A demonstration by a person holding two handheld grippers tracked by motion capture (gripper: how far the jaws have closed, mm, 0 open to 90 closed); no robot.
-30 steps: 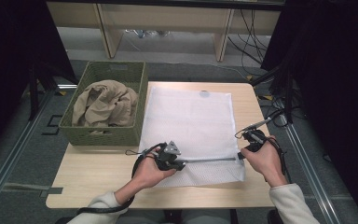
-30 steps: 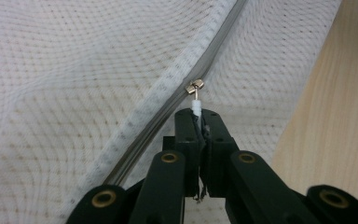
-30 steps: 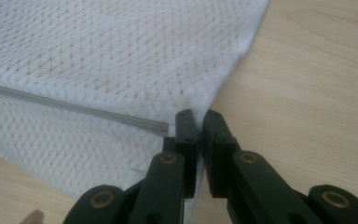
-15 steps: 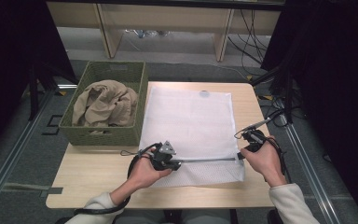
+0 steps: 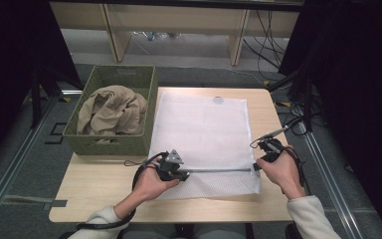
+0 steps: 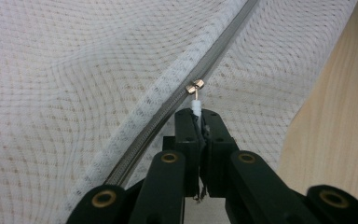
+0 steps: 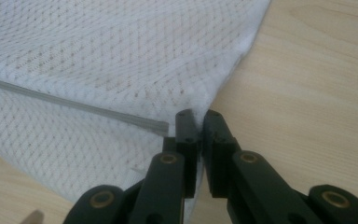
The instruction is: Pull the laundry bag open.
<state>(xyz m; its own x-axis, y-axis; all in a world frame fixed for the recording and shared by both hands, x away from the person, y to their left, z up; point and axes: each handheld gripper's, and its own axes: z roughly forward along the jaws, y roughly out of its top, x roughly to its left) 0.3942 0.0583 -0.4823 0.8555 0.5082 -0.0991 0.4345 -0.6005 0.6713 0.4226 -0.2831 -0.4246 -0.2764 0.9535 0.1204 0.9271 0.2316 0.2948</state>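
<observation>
Item: zip-opening on mesh laundry bag, step underway.
- Left hand-held gripper (image 6: 199, 116): jaws closed tight on white zip pull tab (image 6: 196, 106), slider (image 6: 195, 86) just ahead.
- Right hand-held gripper (image 7: 198, 117): jaws pinched on bag's corner edge, at zip end (image 7: 161, 126), anchoring fabric.
- Mesh bag (image 5: 204, 134): flat on desk (image 5: 94, 184), zip (image 5: 219, 170) along near edge btwn both grippers.
- Basket (image 5: 110, 144) w/ tan cloth (image 5: 112, 110): far left, beside bag.
Next, by judgement: keep corner taut, draw the slider steadily along zip line; avoid lifting mesh or slipping off tab.
</observation>
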